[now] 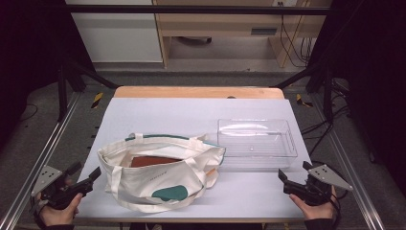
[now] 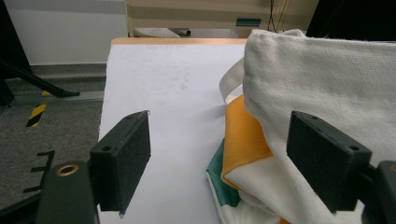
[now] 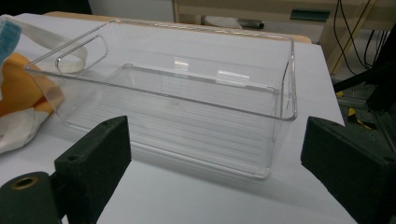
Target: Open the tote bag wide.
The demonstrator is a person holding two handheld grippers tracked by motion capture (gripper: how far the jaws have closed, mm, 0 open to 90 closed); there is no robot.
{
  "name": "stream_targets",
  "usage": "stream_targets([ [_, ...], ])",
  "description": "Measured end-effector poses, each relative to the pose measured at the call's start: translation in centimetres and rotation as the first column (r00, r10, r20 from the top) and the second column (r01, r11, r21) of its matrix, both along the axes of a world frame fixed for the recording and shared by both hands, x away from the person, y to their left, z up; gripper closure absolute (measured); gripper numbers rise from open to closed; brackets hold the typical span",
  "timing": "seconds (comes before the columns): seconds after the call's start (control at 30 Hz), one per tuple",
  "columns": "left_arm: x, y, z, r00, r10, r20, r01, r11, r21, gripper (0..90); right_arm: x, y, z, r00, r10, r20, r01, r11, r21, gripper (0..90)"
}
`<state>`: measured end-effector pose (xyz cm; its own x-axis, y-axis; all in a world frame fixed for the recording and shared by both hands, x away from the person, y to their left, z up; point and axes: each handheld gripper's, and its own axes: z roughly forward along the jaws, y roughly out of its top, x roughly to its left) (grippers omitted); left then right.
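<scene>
We see the tote bag (image 1: 160,172) lying near the middle of the table (image 1: 158,112), its long axis running from 9 to 3 o'clock in the high view, its mouth gaping toward 12 with a brown flat thing (image 1: 153,161) inside; the clear bin (image 1: 256,138) stands just beside it at about 2 o'clock from the bag, also long from 9 to 3, with nothing in it that we can make out.

From the left gripper (image 1: 88,178) the bag lies at about 2 o'clock, near but apart; in the left gripper view the cloth sits before the jaws and toward 3 o'clock, the near corner with its orange lining (image 2: 245,140) and green trim (image 2: 219,179) between the two pads but untouched by either; the jaws stand wide and hold nothing.

From the right gripper (image 1: 293,178) the bin lies at about 11 o'clock, near, and the bag at about 9, farther off; in the right gripper view the bin's near wall (image 3: 187,135) stands just ahead of the jaws, which are spread wide, holding and touching nothing.

We judge the left hand (image 1: 60,211) the nearer to the bag and the right hand (image 1: 313,208) the nearer to the bin; the bag's near corner is what the left jaws would meet first.
</scene>
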<state>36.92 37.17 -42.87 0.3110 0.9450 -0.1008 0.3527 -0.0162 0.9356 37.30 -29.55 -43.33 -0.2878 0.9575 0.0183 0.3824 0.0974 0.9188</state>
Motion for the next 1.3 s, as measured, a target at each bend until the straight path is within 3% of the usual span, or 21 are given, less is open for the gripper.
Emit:
stream_targets([
  [0.37, -0.3, 0.6, 0.5, 0.9997, 0.024, 0.007, -0.024, 0.9992, -0.033, 28.0, 0.1, 1.4, 1.0, 0.9994, 0.035, 0.005, -0.035, 0.9992, 0.02, 14.0],
  [0.77, -0.3, 0.6, 2.8, 0.998, 0.047, 0.042, -0.045, 0.9976, -0.053, 30.3, 0.7, 4.2, 2.5, 0.9941, 0.107, 0.016, -0.108, 0.9931, 0.045, 19.1],
  [1.03, 0.3, 0.2, 5.6, 0.9961, 0.048, 0.074, -0.043, 0.9964, -0.074, 31.1, 1.6, 6.8, 4.8, 0.9845, 0.168, 0.05, -0.17, 0.9843, 0.046, 24.5],
  [1.2, 0.8, -0.4, 6.3, 0.9966, 0.032, 0.076, -0.026, 0.9969, -0.075, 31.3, 2.2, 8.2, 5.5, 0.9779, 0.202, 0.054, -0.205, 0.978, 0.042, 26.2],
  [1.3, 1.1, -0.8, 6.5, 0.9976, 0.024, 0.065, -0.019, 0.9966, -0.08, 31.5, 2.6, 9.7, 5.9, 0.9687, 0.244, 0.047, -0.246, 0.968, 0.049, 28.4],
])
